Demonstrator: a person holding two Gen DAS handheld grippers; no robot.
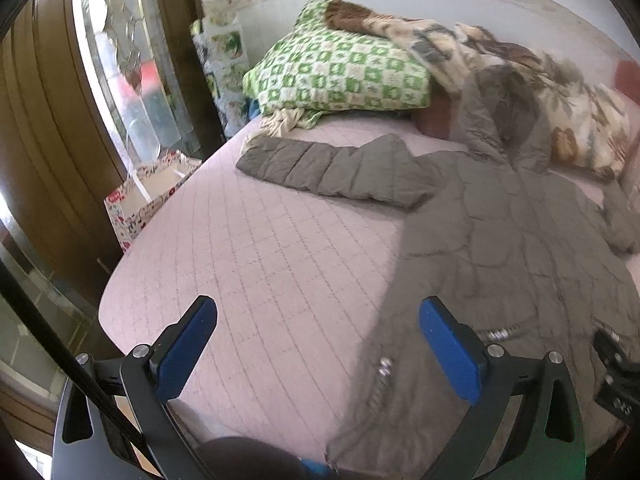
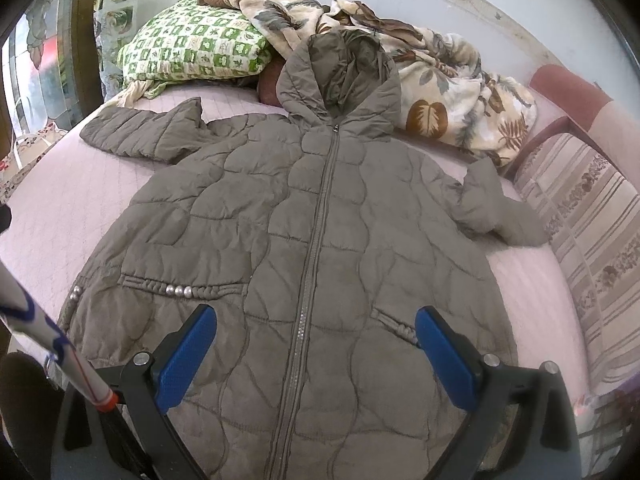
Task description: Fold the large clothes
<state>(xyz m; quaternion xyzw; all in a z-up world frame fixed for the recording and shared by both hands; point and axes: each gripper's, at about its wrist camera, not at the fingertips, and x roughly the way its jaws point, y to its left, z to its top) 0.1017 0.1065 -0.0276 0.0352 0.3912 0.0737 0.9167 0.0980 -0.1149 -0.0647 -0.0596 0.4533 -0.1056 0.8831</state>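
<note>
A large olive-grey quilted hooded jacket (image 2: 312, 216) lies face up on the pink quilted bed (image 2: 60, 192), zipped, hood toward the wall, both sleeves spread out. In the left wrist view the jacket (image 1: 500, 240) fills the right side, its left sleeve (image 1: 332, 168) stretched across the bed. My left gripper (image 1: 318, 320) hovers open above the bed by the jacket's left hem edge, holding nothing. My right gripper (image 2: 316, 328) hovers open over the lower front of the jacket, astride the zipper (image 2: 316, 216), with nothing between its blue pads.
A green checked pillow (image 2: 192, 48) and a leaf-print blanket (image 2: 452, 92) are piled at the head of the bed. A striped sofa arm (image 2: 588, 216) borders the bed's right side. A floral gift bag (image 1: 148, 196) and a glass door (image 1: 124, 60) stand to the left.
</note>
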